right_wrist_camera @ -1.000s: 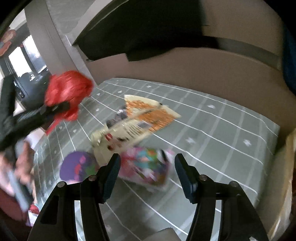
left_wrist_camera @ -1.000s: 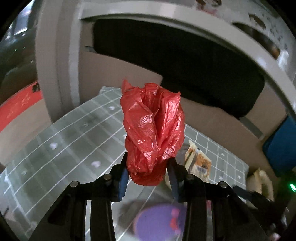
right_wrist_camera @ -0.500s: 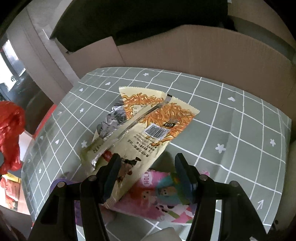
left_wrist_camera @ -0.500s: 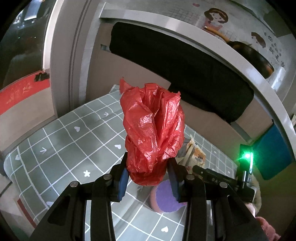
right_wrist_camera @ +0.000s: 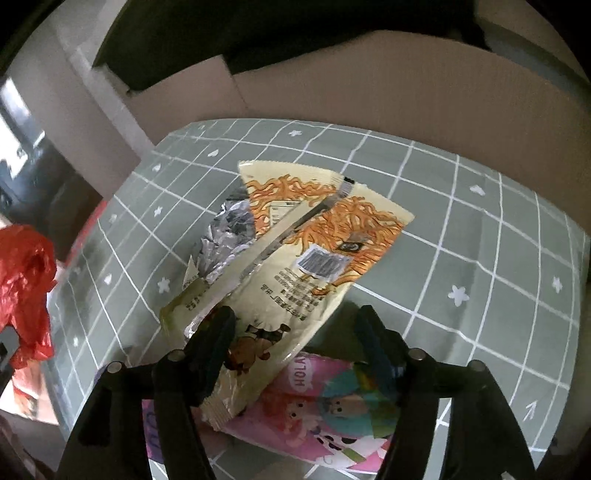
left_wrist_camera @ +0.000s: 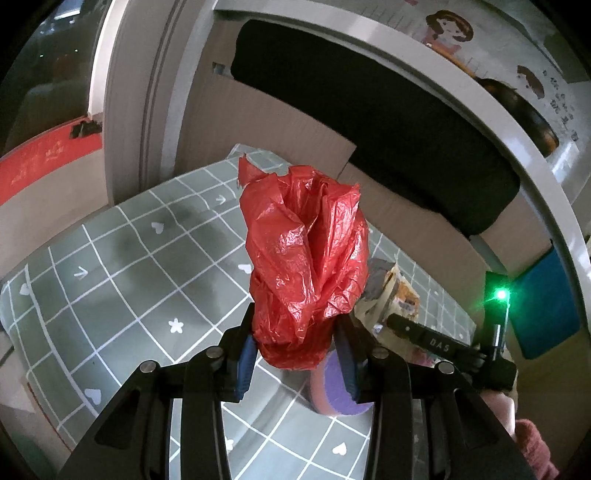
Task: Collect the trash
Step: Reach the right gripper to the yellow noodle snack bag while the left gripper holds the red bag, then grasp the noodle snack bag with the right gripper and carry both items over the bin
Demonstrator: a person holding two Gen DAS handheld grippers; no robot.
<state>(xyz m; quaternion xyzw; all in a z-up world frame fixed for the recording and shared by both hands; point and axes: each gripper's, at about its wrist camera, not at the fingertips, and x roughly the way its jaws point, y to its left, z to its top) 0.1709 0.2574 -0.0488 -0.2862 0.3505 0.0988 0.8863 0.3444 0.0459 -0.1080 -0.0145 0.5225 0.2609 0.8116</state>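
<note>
The left tongs (left_wrist_camera: 295, 354) pinch a crumpled red plastic bag (left_wrist_camera: 304, 258). The right tongs (right_wrist_camera: 295, 332) gape over a noodle wrapper (right_wrist_camera: 295, 258) lying between their fingers; closing could also snag the pink packet (right_wrist_camera: 314, 406) underneath.

A home: checked tablecloth (left_wrist_camera: 122, 273), cartoon wall stickers (left_wrist_camera: 448, 27), cardboard (right_wrist_camera: 406, 77)

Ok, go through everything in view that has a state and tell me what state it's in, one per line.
Left gripper: shut on the red plastic bag.
Red plastic bag: crumpled, held off the table.
Right gripper: open, above the wrappers.
Noodle wrapper: torn open, foil lining showing, lying partly on the pink wrapper.
Pink wrapper: flat on the tablecloth.
Purple item: on the table, partly hidden.
</note>
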